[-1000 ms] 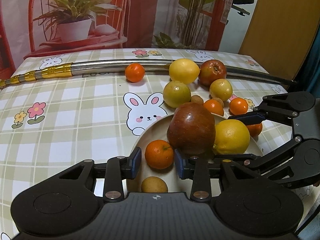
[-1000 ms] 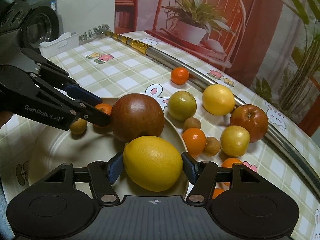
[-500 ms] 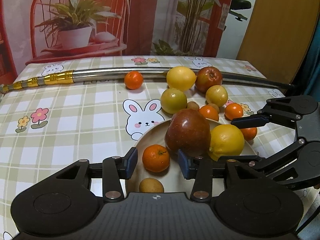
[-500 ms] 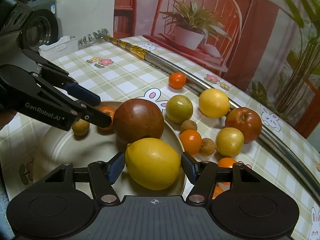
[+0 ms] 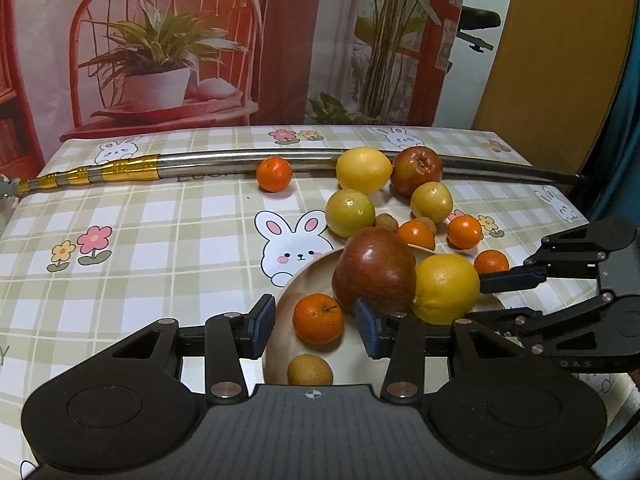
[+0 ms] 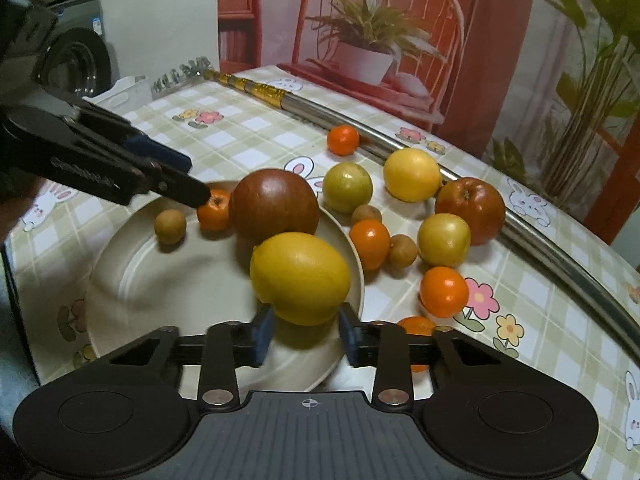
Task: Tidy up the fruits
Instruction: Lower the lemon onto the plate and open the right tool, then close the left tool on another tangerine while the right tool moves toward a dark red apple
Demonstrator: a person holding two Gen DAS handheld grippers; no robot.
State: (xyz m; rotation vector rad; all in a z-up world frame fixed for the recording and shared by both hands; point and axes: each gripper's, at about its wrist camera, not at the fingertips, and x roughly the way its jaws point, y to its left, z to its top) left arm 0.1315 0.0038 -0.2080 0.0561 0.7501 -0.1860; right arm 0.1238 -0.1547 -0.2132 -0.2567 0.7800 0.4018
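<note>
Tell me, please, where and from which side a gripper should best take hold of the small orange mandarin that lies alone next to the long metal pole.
Grip the mandarin across its widest middle, coming from above on the near, open tablecloth side. It is small and round, so a grip off the middle would likely slip. The metal pole lies close behind it, so put the fingers left and right, not front and back.

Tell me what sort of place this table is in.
Probably a home: a bunny-print tablecloth covers the table, a washing machine stands beside it, and a printed backdrop of a chair and potted plant hangs behind.
</note>
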